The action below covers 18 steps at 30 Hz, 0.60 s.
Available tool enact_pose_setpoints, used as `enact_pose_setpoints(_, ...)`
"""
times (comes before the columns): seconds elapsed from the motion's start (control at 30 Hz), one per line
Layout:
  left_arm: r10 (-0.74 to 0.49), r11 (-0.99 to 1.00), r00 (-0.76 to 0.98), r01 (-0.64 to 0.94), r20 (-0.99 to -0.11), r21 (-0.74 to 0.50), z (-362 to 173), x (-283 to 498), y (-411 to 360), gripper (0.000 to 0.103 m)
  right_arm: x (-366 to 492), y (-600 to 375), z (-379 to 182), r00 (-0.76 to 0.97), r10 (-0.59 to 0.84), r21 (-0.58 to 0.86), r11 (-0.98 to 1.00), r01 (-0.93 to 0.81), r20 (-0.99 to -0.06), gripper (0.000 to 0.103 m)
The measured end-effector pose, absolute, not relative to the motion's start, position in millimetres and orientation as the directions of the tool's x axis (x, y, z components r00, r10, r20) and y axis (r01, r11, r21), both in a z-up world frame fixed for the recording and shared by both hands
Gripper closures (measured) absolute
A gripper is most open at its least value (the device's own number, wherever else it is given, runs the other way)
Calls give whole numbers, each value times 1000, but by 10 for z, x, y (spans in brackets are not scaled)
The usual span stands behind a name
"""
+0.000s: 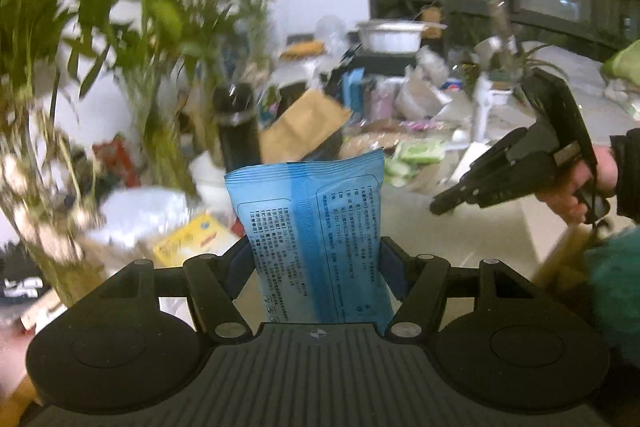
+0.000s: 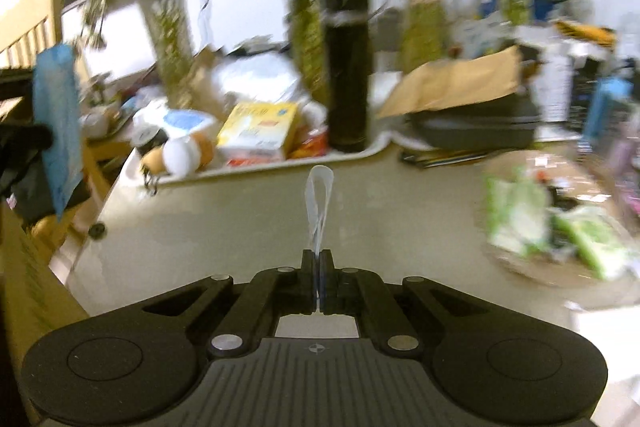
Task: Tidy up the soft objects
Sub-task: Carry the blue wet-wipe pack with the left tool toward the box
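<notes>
A blue pack of wipes [image 1: 312, 219] stands upright between the fingers of my left gripper [image 1: 316, 255], which is shut on its lower half, printed back facing the camera. The right wrist view shows the same pack [image 2: 56, 119] at the far left, raised above the table edge. My right gripper [image 2: 319, 259] is shut on a thin, clear looped strip [image 2: 319, 203] that sticks up from its pads over the beige tabletop [image 2: 240, 219]. From the left wrist view, the right gripper [image 1: 440, 205] is seen off to the right with a hand around its handle.
A white tray [image 2: 376, 147] at the back holds a tall black flask [image 2: 348, 75], a yellow box [image 2: 260, 131] and a stuffed toy [image 2: 180, 155]. Leafy plants [image 1: 132, 7] rise behind it. A brown envelope [image 2: 452, 87] lies beyond, and a basket with green packs [image 2: 552, 227] sits at right.
</notes>
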<state>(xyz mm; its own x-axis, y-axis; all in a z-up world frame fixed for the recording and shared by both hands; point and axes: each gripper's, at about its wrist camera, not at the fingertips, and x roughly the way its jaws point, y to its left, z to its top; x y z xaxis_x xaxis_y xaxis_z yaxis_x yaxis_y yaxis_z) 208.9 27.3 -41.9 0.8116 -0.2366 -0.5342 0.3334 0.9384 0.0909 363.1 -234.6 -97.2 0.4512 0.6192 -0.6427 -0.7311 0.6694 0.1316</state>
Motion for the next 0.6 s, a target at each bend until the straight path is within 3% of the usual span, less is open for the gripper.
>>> enact_pose_setpoints(0.3,-313,922,833,381,-456,63,81,1653,-76,39,2897,-2805,-98,574,596,181,765,-618,-561,99)
enact_pose_setpoints(0.6,-347,915,826,402,-445,32,436,1399,-244,39,2277,-2920,467,620,612,175,766,-618,-491,99)
